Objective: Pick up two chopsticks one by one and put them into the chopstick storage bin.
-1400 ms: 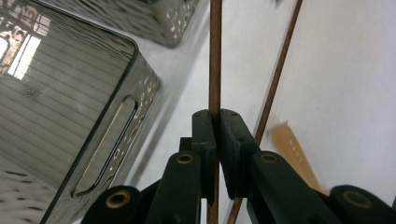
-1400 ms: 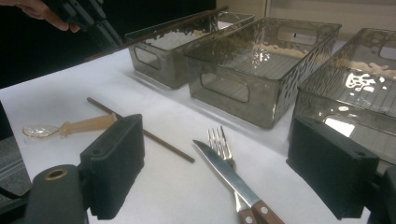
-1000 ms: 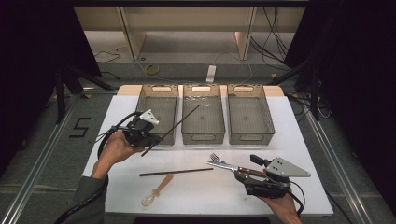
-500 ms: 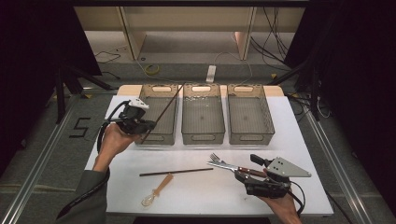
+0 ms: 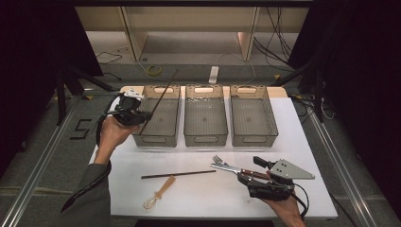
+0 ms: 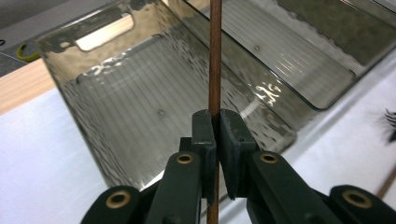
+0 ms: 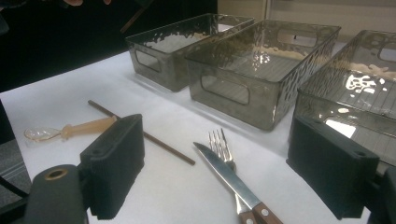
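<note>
My left gripper (image 5: 134,113) hangs at the left edge of the left clear bin (image 5: 156,139), shut on a dark brown chopstick (image 5: 163,94) that slants up and away over that bin. In the left gripper view the pads (image 6: 232,128) pinch the chopstick (image 6: 215,56) above the bin's floor (image 6: 140,107). My right gripper (image 5: 249,169) rests low at the table's front right, jaws wide open. A knife (image 7: 229,177) and a fork (image 7: 222,142) lie on the table between its pads (image 7: 112,168), touched by neither.
A middle bin (image 5: 205,139) and a right bin (image 5: 255,139) stand beside the left one on the white table. A second chopstick (image 5: 179,174) and a small tan-handled utensil (image 5: 161,191) lie near the front centre. Cables trail over the floor beyond the table.
My left gripper has carried the chopstick left and away, from over the gap between the left and middle bins to the left bin's outer edge. The right gripper has stayed put.
</note>
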A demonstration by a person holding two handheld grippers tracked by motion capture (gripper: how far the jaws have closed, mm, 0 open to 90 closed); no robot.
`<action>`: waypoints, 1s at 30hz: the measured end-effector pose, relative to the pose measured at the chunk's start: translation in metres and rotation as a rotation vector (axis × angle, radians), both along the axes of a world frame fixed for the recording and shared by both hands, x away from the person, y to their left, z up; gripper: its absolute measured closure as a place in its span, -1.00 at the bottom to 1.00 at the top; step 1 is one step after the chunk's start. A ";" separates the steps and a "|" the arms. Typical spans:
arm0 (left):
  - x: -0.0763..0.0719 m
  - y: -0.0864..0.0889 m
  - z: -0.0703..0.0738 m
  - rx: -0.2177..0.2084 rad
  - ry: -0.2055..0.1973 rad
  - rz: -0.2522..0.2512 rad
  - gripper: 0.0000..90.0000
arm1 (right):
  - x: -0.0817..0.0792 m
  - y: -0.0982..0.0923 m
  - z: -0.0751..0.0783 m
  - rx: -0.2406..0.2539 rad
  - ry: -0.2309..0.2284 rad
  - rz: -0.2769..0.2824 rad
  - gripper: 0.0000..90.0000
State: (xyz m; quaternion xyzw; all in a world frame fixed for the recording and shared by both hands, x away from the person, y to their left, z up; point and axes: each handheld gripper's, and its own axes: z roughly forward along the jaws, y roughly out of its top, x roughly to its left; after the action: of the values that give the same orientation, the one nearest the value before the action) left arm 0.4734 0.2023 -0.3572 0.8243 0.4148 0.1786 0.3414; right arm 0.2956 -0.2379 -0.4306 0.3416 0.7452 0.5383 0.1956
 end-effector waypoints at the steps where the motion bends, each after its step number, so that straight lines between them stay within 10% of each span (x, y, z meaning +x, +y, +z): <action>1: 0.002 0.000 -0.001 0.009 -0.003 0.005 0.88 | 0.000 0.000 0.000 0.000 0.001 0.000 -0.57; 30: 0.021 0.018 -0.027 -0.002 -0.016 0.116 0.88 | -0.001 0.000 0.001 0.003 -0.003 0.004 -0.57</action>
State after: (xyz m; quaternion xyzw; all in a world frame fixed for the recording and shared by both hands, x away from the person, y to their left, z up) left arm 0.4941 0.2203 -0.3846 0.7970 0.4595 0.2042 0.3347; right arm 0.2948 -0.2380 -0.4299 0.3396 0.7449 0.5401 0.1951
